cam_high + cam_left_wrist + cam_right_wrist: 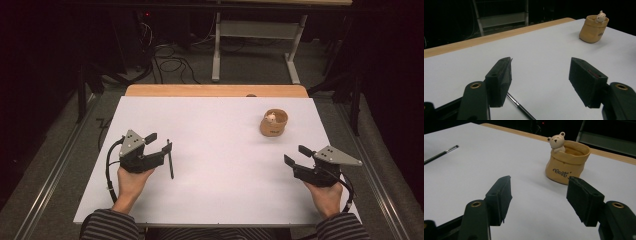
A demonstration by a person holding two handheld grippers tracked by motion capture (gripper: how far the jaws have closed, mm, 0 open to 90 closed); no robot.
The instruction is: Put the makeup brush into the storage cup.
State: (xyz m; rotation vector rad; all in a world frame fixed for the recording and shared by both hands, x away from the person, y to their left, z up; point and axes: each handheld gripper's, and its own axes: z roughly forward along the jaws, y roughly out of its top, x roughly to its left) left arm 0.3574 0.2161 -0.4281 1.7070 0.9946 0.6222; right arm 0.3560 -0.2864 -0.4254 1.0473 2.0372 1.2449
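A thin black paintbrush (170, 161) lies on the white board (220, 165), just right of my left gripper (160, 141). In the left gripper view the paintbrush (521, 108) rests on the board below the left jaw, untouched, and my left gripper (540, 75) stands open and empty. A tan sack-shaped pot (274, 123) with a small bear figure on its rim stands at the far right. My right gripper (296, 155) is open near the right front, a short way in front of the pot (567, 165). The right gripper (539, 195) holds nothing; the paintbrush (441, 153) lies far off to its left.
A wooden table edge (215, 90) runs along the far side of the board. Beyond it are cables on the floor (170, 62) and a grey desk frame (255, 45). Metal rails flank the table on both sides.
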